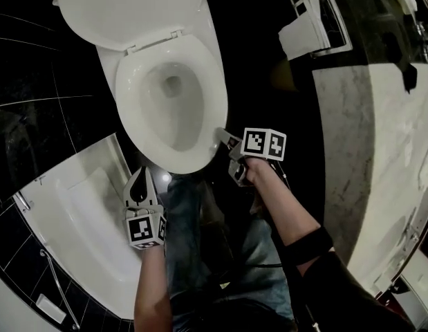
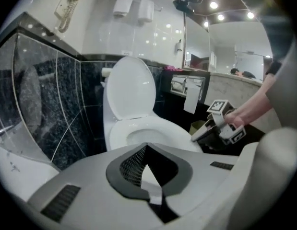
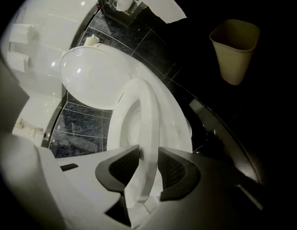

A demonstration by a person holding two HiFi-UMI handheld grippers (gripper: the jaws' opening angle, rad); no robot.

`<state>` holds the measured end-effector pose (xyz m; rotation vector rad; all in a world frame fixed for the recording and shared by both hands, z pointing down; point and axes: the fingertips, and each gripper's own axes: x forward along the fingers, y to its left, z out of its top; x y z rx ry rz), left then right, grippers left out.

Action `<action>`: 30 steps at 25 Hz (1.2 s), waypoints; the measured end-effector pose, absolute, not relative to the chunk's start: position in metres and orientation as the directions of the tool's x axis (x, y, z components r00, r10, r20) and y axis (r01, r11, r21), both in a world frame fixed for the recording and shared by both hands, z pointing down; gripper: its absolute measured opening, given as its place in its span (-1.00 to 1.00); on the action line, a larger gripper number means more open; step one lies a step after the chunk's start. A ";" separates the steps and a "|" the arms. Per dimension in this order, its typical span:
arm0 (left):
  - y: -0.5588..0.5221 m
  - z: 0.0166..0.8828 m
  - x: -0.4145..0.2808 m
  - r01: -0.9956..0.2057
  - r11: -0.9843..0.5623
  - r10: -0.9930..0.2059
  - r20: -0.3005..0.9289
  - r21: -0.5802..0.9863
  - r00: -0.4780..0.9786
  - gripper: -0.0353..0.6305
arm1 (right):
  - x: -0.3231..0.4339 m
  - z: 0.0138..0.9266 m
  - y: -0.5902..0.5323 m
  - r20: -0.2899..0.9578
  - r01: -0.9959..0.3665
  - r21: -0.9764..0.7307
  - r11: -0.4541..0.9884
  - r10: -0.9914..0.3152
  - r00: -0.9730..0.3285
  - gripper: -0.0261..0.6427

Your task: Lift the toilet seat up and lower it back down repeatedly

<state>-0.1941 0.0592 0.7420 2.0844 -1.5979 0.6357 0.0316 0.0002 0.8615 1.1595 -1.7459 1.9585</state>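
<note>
The white toilet has its lid [image 1: 131, 5] raised against the wall. The toilet seat [image 1: 200, 95] lies over the bowl, and its front right edge is held a little above the bowl rim [image 3: 179, 123]. My right gripper [image 1: 224, 135] is shut on that edge; in the right gripper view the seat rim [image 3: 148, 114] runs between its two dark pads [image 3: 174, 169]. My left gripper [image 1: 140, 175] hovers in front of the bowl, shut and empty, apart from the toilet. The left gripper view shows the seat [image 2: 158, 131], the lid [image 2: 131, 87] and the right gripper [image 2: 198, 135] at the rim.
A white bathtub [image 1: 82, 220] lies to the left, behind a glass panel [image 2: 38, 95]. A marble counter [image 1: 386, 151] runs along the right. A paper holder [image 1: 307, 30] hangs on the dark wall, and a beige bin [image 3: 234, 49] stands on the dark floor. The person's legs [image 1: 220, 254] are before the bowl.
</note>
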 end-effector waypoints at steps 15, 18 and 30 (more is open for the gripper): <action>0.097 0.855 -0.175 -0.941 -0.308 -0.589 0.748 0.142 0.306 -0.94 | 0.029 0.827 -0.007 0.705 -0.662 -0.708 -0.246 -0.296 -0.644 -0.53; 0.084 0.839 -0.157 -0.925 -0.348 -0.601 0.720 0.155 0.347 -0.94 | 0.028 0.821 -0.009 0.699 -0.658 -0.714 -0.241 -0.307 -0.646 -0.52; 0.059 0.785 -0.156 -0.929 -0.331 -0.662 0.660 0.167 0.355 -0.94 | 0.027 0.770 -0.026 0.670 -0.682 -0.724 -0.104 -0.342 -0.659 -0.44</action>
